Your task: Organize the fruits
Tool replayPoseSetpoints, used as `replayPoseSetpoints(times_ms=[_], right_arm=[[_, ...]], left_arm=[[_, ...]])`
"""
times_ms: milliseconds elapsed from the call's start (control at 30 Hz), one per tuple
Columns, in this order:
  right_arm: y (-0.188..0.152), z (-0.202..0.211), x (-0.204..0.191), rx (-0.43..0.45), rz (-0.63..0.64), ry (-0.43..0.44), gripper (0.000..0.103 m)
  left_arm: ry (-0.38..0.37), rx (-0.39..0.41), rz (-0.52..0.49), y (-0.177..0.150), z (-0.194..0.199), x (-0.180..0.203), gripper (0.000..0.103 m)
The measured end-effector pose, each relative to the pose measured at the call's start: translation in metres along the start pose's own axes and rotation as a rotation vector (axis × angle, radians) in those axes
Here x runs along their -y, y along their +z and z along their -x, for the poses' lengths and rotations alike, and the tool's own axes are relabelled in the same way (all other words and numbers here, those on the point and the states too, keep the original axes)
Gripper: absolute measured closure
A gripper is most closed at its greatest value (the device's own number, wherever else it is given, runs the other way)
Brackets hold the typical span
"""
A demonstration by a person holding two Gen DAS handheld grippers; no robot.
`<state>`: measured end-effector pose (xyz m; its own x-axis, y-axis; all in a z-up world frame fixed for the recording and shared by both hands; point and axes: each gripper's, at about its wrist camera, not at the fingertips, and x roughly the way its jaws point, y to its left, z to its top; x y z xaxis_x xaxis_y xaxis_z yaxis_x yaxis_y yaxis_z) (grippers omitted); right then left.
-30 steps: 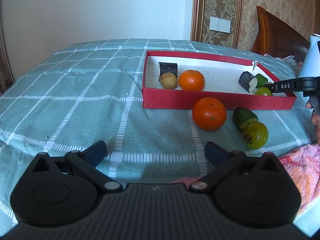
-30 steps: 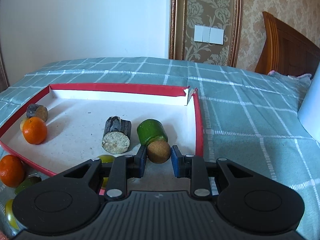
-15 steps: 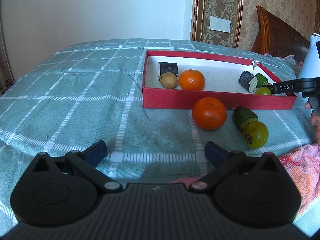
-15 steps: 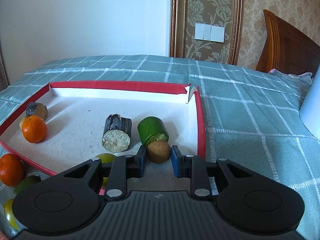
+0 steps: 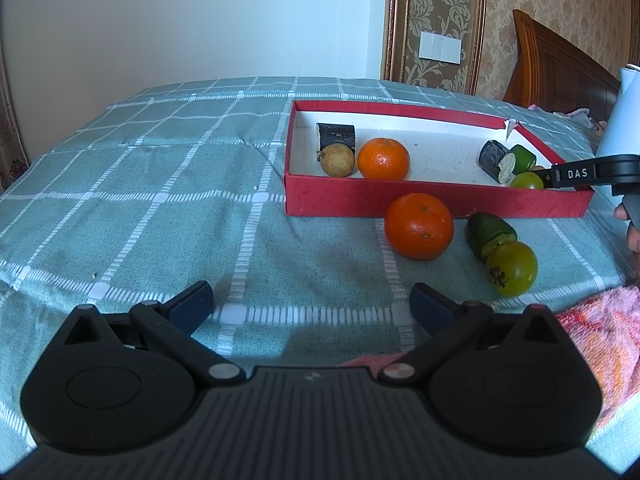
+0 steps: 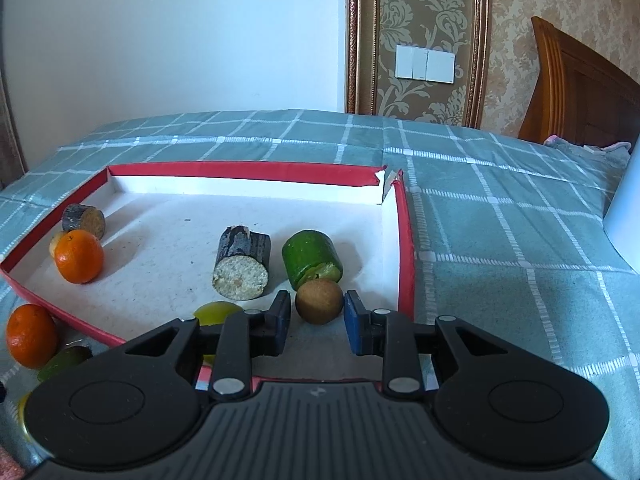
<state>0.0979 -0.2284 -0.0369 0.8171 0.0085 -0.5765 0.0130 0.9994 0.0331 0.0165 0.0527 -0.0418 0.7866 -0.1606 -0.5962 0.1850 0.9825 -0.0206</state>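
Observation:
A red box with a white floor lies on the checked bedspread. Over its near right corner my right gripper has its jaws opening. A small brown round fruit rests between the pads with a thin gap on each side. Behind it lie a green cut piece and a dark cane stub. An orange sits at the box's left end. My left gripper hangs wide open over bare cloth. Outside the box lie an orange, a green piece and a green round fruit.
A pink towel lies at the near right of the bedspread. A white object stands to the right of the box. The wooden headboard is far right. A second cane stub and a brown fruit sit in the box's left end.
The right gripper's jaws have parted slightly from the brown fruit, which now rests on the box floor. The left gripper has not moved.

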Motion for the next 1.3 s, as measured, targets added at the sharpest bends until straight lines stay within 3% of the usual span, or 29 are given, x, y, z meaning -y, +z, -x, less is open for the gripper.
replayPoseSetpoints(times_ms=[67, 200, 667, 833, 900, 1300], right_arm=[[-0.001, 0.003, 0.000, 0.003, -0.001, 0.008, 0.070], [-0.004, 0.015, -0.005, 0.053, 0.020, -0.019, 0.036], [-0.015, 0.041, 0.003, 0.096, -0.035, 0.029, 0.036], [-0.027, 0.061, 0.004, 0.136, -0.071, 0.054, 0.028], [-0.030, 0.066, 0.002, 0.153, -0.072, 0.056, 0.024], [-0.034, 0.064, -0.012, 0.141, 0.000, 0.042, 0.024]], left_arm=[[0.000, 0.000, 0.000, 0.000, 0.000, 0.001, 0.000], [0.000, 0.000, 0.000, 0.000, 0.000, 0.000, 0.000], [0.002, 0.000, -0.001, 0.000, 0.001, 0.001, 0.000], [0.004, 0.000, -0.002, 0.000, 0.000, 0.001, 0.000], [0.007, 0.002, -0.002, -0.001, 0.001, 0.001, 0.000], [0.000, 0.023, -0.017, 0.011, 0.001, 0.023, 0.000]])
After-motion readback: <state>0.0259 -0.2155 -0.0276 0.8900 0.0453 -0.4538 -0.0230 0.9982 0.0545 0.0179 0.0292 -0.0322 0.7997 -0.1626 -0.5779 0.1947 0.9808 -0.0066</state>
